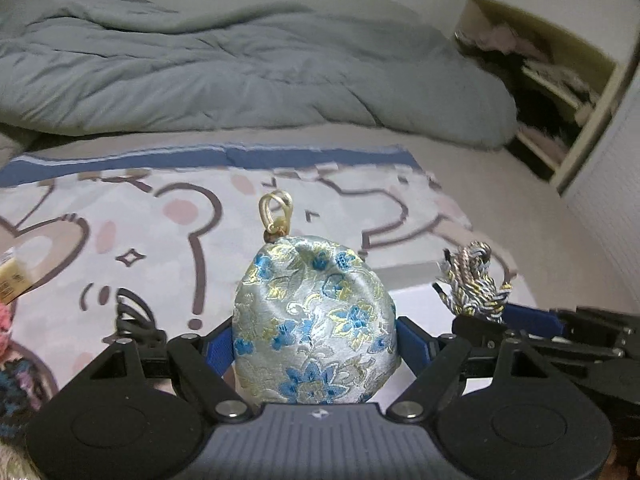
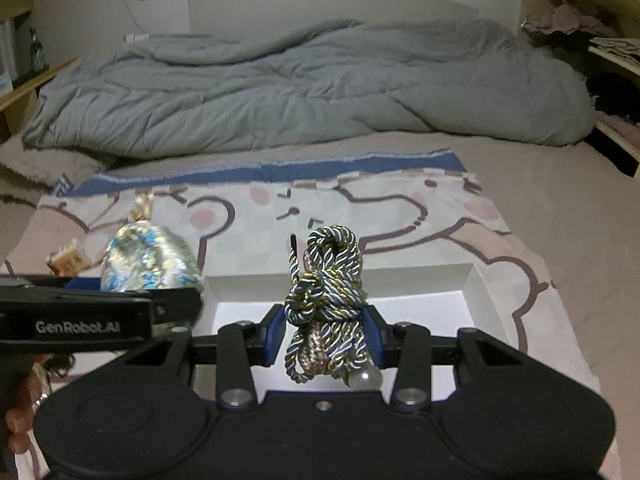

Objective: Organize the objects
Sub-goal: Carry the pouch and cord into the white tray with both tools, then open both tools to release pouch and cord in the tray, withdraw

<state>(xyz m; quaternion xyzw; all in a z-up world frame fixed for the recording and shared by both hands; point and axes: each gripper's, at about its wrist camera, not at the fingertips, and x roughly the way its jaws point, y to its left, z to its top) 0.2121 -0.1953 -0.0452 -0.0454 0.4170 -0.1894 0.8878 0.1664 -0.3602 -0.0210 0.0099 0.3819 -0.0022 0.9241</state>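
The left tool [image 1: 316,344] is pinching a brocade pouch [image 1: 314,320] and the right tool [image 2: 326,334] is pinching a twisted cord bundle [image 2: 326,304] above the white box [image 2: 420,292] ahead, which is looking empty, so sorting is barely starting.

My left claw [image 1: 316,344] has the pouch [image 1: 314,320] clamped between its fingers, and my right claw [image 2: 326,336] pinches the rope bundle [image 2: 326,300] just to its right, above the open box [image 2: 424,308]. The box sits on a mat [image 2: 400,220] spread over the bed [image 2: 560,208], with the duvet [image 2: 300,92] heaped behind and shelves [image 2: 612,52] far right.
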